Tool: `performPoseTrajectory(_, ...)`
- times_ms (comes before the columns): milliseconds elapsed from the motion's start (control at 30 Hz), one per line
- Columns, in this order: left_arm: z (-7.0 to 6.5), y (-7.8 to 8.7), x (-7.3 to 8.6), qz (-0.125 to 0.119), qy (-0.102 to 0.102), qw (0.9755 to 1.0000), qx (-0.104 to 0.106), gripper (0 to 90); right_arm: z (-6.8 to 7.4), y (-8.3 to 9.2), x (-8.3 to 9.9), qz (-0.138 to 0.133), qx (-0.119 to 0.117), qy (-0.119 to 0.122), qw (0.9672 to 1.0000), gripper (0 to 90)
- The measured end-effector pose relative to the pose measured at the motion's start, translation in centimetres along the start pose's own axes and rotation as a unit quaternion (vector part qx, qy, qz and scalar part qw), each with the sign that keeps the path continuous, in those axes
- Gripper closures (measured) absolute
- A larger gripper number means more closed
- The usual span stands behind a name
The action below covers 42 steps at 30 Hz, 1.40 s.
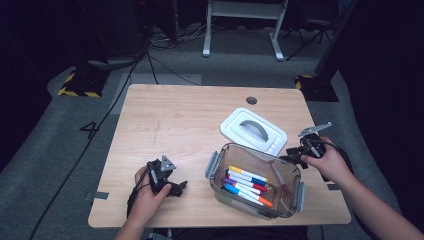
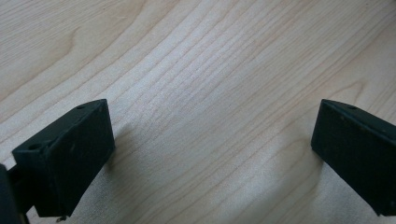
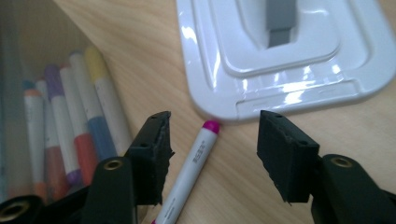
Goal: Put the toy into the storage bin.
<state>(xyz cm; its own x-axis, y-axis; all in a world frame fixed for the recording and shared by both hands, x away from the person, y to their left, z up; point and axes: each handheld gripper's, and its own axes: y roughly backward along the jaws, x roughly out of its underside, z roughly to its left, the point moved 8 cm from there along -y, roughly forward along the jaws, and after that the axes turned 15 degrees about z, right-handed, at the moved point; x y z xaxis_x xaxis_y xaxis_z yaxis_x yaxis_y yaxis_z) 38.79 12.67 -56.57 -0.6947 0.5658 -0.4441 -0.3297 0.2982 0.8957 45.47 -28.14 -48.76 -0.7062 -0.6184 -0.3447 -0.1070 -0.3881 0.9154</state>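
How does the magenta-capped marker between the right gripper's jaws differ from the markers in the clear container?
The magenta-capped marker lies alone on the bare table, near the white lid; the markers in the clear container lie packed side by side. Its cap is magenta; theirs are yellow, purple, orange and blue. All have white barrels and lie flat.

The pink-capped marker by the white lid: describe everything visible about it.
The marker has a white barrel with small grey print and a magenta cap end. It looks like smooth plastic. It lies flat on the wooden table, outside the clear container, its cap pointing at the edge of the white lid, near it without clearly touching. The right tool straddles it with open jaws, the pads not pressing on it. Its lower end runs out of the right gripper view.
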Motion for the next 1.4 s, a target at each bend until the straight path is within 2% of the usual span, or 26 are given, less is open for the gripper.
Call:
performPoseTrajectory(100, 0.0, 0.0, 0.0, 0.000, 0.000, 1.0000, 0.000, 0.0, -0.2, -0.8, 0.6, 0.003, -0.006, 0.001, 1.0000, 43.8)
performPoseTrajectory(133, 0.0, 0.0, 0.0, 0.000, 0.000, 1.0000, 0.000, 0.0, -0.2, -1.4, 1.1, 0.003, -0.021, -0.002, 0.9998, 42.5)
performPoseTrajectory(267, 0.0, 0.0, 0.0, 0.000, 0.000, 1.0000, 0.000, 0.0, -0.2, -2.7, 1.9, 0.008, -0.029, 0.005, 0.9995, 41.1)
performPoseTrajectory(500, 0.0, 0.0, 0.0, 0.000, 0.000, 1.0000, 0.000, 0.0, -0.2, -4.3, 2.7, 0.018, -0.026, 0.012, 0.9994, 39.1)
performPoseTrajectory(600, 0.0, 0.0, 0.0, 0.000, 0.000, 1.0000, 0.000, 0.0, -0.2, -4.9, 2.9, 0.012, -0.014, 0.015, 0.9997, 39.2)
performPoseTrajectory(667, 0.0, 0.0, 0.0, 0.000, 0.000, 1.0000, 0.000, 0.0, -0.4, -4.9, 3.1, 0.020, 0.008, 0.032, 0.9993, 44.8)
performPoseTrajectory(733, 0.0, 0.0, 0.0, 0.000, 0.000, 1.0000, 0.000, 0.0, -0.5, -4.8, 3.4, 0.028, 0.030, 0.048, 0.9980, 46.0)
performPoseTrajectory(767, 0.0, 0.0, 0.0, 0.000, -0.001, 1.0000, 0.000, 0.0, -0.6, -4.7, 3.5, 0.027, 0.034, 0.052, 0.9977, 46.9)
performPoseTrajectory(833, 0.0, 0.0, 0.0, -0.001, -0.001, 1.0000, 0.001, 0.1, -0.8, -4.5, 4.0, 0.029, 0.048, 0.047, 0.9973, 54.3)
performPoseTrajectory(867, 0.0, 0.0, 0.0, -0.001, -0.001, 1.0000, 0.001, 0.1, -0.9, -4.3, 4.3, 0.031, 0.058, 0.047, 0.9967, 54.5)
performPoseTrajectory(900, 0.0, 0.0, 0.0, -0.001, -0.001, 1.0000, 0.001, 0.1, -0.9, -4.3, 4.3, 0.031, 0.058, 0.047, 0.9967, 54.5)
performPoseTrajectory(1000, 0.0, 0.0, 0.0, -0.001, -0.001, 1.0000, 0.001, 0.1, -1.1, -3.9, 5.4, 0.034, 0.090, 0.050, 0.9941, 66.4)
performPoseTrajectory(1100, 0.0, 0.0, 0.0, 0.000, -0.001, 1.0000, 0.000, 0.1, -1.0, -3.7, 5.9, 0.040, 0.091, 0.039, 0.9943, 71.0)
performPoseTrajectory(1133, 0.0, 0.0, 0.0, -0.001, -0.003, 1.0000, -0.002, 0.1, -1.2, -3.5, 6.2, 0.037, 0.093, 0.026, 0.9946, 75.9)
performPoseTrajectory(1300, 0.0, 0.0, 0.0, -0.001, -0.003, 1.0000, -0.002, 0.1, -1.4, -3.3, 6.6, 0.029, 0.094, -0.006, 0.9951, 76.9)
performPoseTrajectory(1367, 0.0, 0.0, 0.0, -0.001, -0.003, 1.0000, -0.002, 0.1, -1.4, -3.3, 6.6, 0.030, 0.093, -0.008, 0.9952, 76.9)
performPoseTrajectory(1400, 0.0, 0.0, 0.0, -0.001, -0.003, 1.0000, -0.002, 0.1, -1.5, -3.2, 6.6, 0.034, 0.086, -0.017, 0.9956, 77.0)
